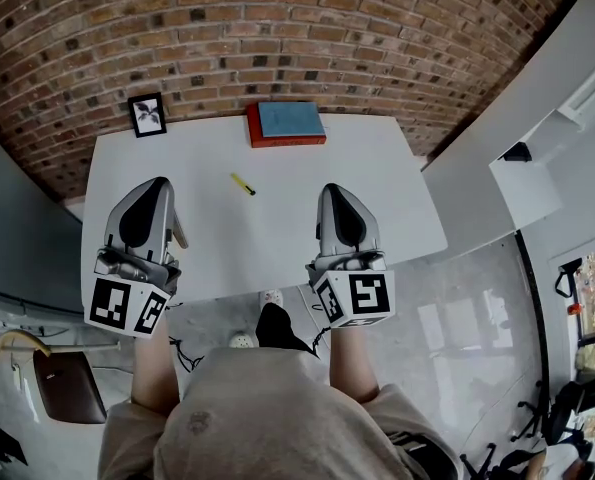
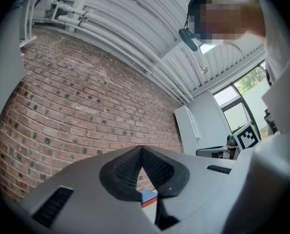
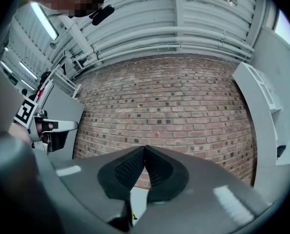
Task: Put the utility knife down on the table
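An office-like workspace in a converted industrial building is suggested by a bare brick wall [image 1: 277, 28], a white table [image 1: 357, 188], white shelving [image 1: 577, 98], swivel chairs [image 1: 537, 423], a polished grey floor [image 1: 457, 308] and a ribbed metal ceiling [image 3: 183, 28] hung with pipes.

Open passage over table [image 1: 397, 198] right half. In the way: picture frame [image 1: 147, 114] far left, book [image 1: 285, 125] far centre, utility knife [image 1: 242, 184] mid-table.
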The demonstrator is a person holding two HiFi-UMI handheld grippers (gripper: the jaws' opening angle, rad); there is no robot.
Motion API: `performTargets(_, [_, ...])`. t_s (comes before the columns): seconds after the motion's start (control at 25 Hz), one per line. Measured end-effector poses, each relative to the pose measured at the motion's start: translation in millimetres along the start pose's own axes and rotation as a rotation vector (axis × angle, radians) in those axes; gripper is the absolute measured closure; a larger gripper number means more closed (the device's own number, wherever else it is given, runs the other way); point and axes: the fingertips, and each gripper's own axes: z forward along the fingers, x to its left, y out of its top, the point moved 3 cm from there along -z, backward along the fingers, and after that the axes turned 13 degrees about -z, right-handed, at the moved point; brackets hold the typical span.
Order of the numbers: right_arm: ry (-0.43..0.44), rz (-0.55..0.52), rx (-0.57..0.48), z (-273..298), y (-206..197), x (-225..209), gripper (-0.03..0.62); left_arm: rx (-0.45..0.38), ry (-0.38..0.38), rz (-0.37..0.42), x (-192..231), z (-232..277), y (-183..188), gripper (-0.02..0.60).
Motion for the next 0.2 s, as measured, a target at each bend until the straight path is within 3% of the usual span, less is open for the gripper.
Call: performTargets(0.2, [-0.005,0.001,-0.006,-8.3,4.6,3.6,0.583,0.001,-0.003,-0.001,-4.0,-8.1,1.4,0.577])
